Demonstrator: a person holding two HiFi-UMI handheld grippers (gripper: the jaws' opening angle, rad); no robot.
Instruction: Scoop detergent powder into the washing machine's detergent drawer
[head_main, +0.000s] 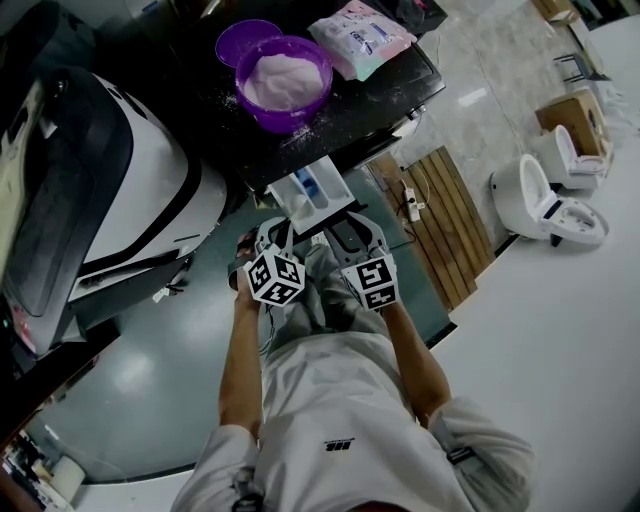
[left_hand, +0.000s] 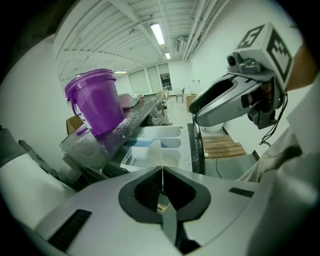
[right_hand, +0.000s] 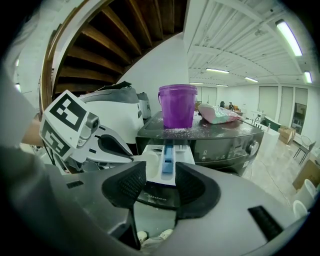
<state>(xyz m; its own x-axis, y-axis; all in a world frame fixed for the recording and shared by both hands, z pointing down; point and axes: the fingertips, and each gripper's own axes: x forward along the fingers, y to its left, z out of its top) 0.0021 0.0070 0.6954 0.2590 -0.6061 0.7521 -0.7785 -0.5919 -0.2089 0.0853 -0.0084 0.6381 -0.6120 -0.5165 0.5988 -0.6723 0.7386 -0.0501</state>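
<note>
The washing machine's detergent drawer (head_main: 312, 192) is pulled out, white with a blue insert (right_hand: 168, 152). On the dark machine top stand a purple tub (head_main: 284, 79) of white powder and a detergent bag (head_main: 361, 36). My left gripper (left_hand: 161, 168) is shut on a thin translucent white scoop (left_hand: 156, 149), which hangs just above the near end of the drawer (left_hand: 167, 142). My right gripper (right_hand: 160, 176) is open with nothing between its pads, and faces the drawer front from a short way off. The two grippers sit side by side, left (head_main: 270, 236) and right (head_main: 356, 236), just before the drawer.
A purple lid (head_main: 244, 40) lies behind the tub, and spilled powder dots the machine top. A large white-and-black appliance (head_main: 120, 190) stands at the left. A wooden pallet (head_main: 452, 225), a power strip (head_main: 411, 205) and toilets (head_main: 545, 200) are at the right.
</note>
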